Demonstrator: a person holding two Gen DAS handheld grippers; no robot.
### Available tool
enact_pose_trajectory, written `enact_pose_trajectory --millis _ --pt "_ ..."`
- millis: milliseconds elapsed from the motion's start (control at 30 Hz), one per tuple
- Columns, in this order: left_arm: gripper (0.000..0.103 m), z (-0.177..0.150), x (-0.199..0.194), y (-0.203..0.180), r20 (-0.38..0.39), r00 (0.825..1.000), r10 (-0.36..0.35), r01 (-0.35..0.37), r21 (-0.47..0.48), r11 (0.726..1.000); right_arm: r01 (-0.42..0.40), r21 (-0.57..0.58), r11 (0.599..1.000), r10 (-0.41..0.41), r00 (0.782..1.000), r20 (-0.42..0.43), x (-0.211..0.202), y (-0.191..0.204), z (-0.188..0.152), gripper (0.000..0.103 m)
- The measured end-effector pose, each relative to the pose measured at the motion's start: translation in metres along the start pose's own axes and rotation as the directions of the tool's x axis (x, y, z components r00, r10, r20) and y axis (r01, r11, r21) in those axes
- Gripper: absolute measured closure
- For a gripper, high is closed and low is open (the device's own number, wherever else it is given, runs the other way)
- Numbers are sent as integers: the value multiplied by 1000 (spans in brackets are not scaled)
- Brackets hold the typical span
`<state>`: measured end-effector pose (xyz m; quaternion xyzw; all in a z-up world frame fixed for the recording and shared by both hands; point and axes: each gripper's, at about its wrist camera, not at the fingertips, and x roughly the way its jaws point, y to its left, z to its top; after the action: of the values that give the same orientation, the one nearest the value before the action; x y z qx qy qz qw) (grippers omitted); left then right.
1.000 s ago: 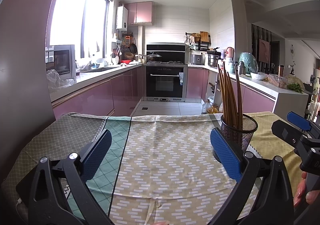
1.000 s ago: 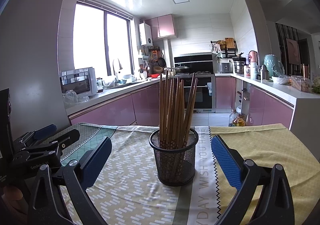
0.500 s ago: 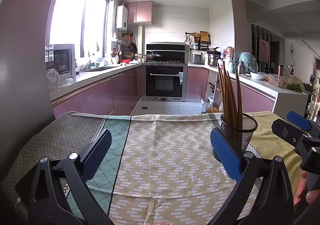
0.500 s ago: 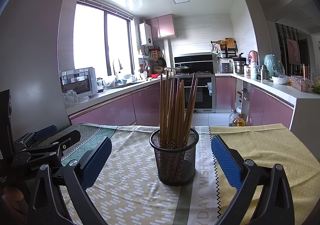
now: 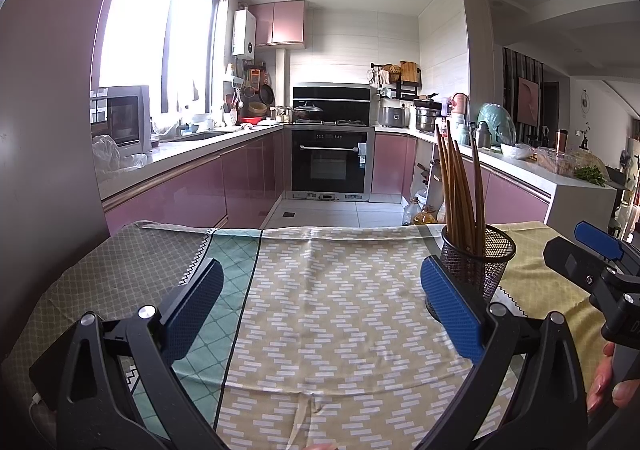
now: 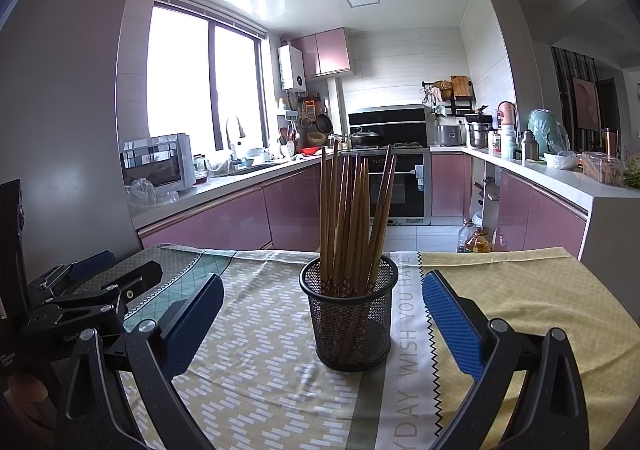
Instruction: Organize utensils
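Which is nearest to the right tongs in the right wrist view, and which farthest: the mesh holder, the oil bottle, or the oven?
1. mesh holder, on the table between the right tongs.
2. oil bottle, on the floor beyond the table, right.
3. oven, against the back wall.

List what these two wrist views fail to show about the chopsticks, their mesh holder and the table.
- Chopsticks: lower ends, right wrist view, blurred behind the mesh of the holder; exact count unclear because they overlap.
- Holder base, left wrist view: hidden by the left gripper finger pad.
- Tablecloth lettering, right wrist view: cut off by the bottom edge.
- Right gripper: near table edge hidden below it.
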<state>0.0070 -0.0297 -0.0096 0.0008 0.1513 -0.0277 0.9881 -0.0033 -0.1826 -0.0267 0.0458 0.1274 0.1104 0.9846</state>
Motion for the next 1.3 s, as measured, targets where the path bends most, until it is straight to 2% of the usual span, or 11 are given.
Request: enact_pose_trajectory --millis 1300 --pt "6 -10 -3 -5 -9 1000 -3 3 10 1000 1 -3 1000 -1 1000 -6 3 -2 -3 7"
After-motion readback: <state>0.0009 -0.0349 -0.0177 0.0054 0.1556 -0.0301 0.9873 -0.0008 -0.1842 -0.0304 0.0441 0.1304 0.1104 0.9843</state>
